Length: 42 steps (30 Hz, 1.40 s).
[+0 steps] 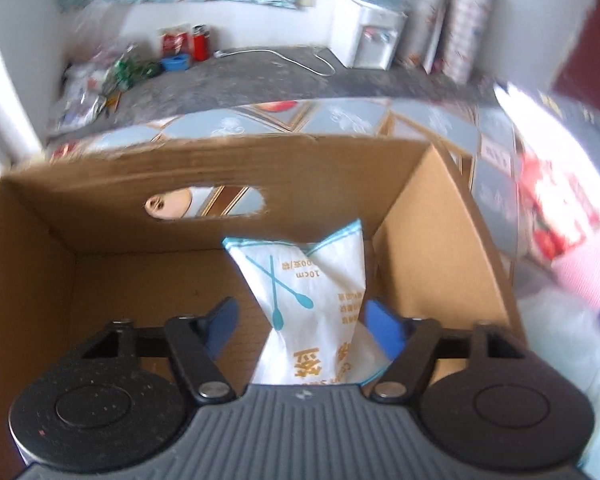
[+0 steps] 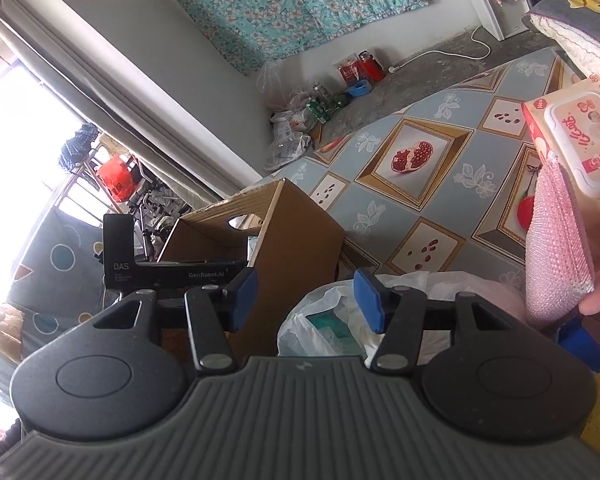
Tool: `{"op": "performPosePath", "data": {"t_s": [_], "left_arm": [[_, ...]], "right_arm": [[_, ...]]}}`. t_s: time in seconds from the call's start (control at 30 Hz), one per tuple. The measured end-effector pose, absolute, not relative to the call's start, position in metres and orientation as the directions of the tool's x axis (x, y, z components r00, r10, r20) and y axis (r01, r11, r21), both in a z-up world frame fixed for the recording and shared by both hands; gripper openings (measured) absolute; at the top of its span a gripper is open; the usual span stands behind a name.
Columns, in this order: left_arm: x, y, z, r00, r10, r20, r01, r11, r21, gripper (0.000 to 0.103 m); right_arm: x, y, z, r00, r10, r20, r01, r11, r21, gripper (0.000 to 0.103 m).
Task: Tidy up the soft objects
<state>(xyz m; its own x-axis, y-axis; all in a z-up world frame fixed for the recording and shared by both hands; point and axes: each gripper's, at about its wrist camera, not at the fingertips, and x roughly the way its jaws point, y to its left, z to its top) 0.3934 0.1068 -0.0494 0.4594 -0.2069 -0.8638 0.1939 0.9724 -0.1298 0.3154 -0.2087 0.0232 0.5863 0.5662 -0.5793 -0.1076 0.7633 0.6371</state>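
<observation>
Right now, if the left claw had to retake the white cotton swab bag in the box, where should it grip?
Probably at the pinched waist of the white cotton swab bag, coming from above through the open top of the cardboard box. The bag narrows there and flares above, and the left claw already straddles that waist with its blue pads open.

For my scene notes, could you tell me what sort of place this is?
Probably a lived-in room of a home: a water dispenser by the wall, a floral cloth hung up, and a fruit-patterned table cover.
</observation>
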Motion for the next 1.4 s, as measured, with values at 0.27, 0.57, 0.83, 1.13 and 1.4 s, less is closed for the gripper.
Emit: {"op": "performPosePath", "data": {"t_s": [0.27, 0.57, 0.83, 1.13, 1.4], "left_arm": [[0.392, 0.108, -0.055, 0.490, -0.194, -0.850, 0.057, 0.980, -0.191, 0.064], [0.322, 0.133, 0.013, 0.649, -0.113, -0.752, -0.074, 0.975, -0.210, 0.074], [0.212, 0.078, 0.070, 0.674, -0.259, -0.692, 0.079, 0.956, -0.281, 0.074], [0.143, -0.058, 0.015, 0.477, -0.471, -0.742, 0.387, 0.871, -0.303, 0.059], [0.143, -0.126, -0.013, 0.406, -0.464, -0.787, 0.498, 0.835, -0.235, 0.050]], "right_arm": [[0.285, -0.243, 0.045, 0.655, 0.499, -0.567, -0.075, 0.789, 0.609, 0.053], [0.233, -0.311, 0.073, 0.751, 0.358, -0.555, -0.003, 0.843, 0.538, 0.056], [0.191, -0.338, 0.028, 0.667, 0.436, -0.604, 0.074, 0.769, 0.636, 0.056], [0.188, -0.341, -0.032, 0.562, 0.531, -0.634, 0.165, 0.679, 0.715, 0.049], [0.204, -0.339, -0.052, 0.524, 0.564, -0.638, 0.183, 0.658, 0.731, 0.047]]}}
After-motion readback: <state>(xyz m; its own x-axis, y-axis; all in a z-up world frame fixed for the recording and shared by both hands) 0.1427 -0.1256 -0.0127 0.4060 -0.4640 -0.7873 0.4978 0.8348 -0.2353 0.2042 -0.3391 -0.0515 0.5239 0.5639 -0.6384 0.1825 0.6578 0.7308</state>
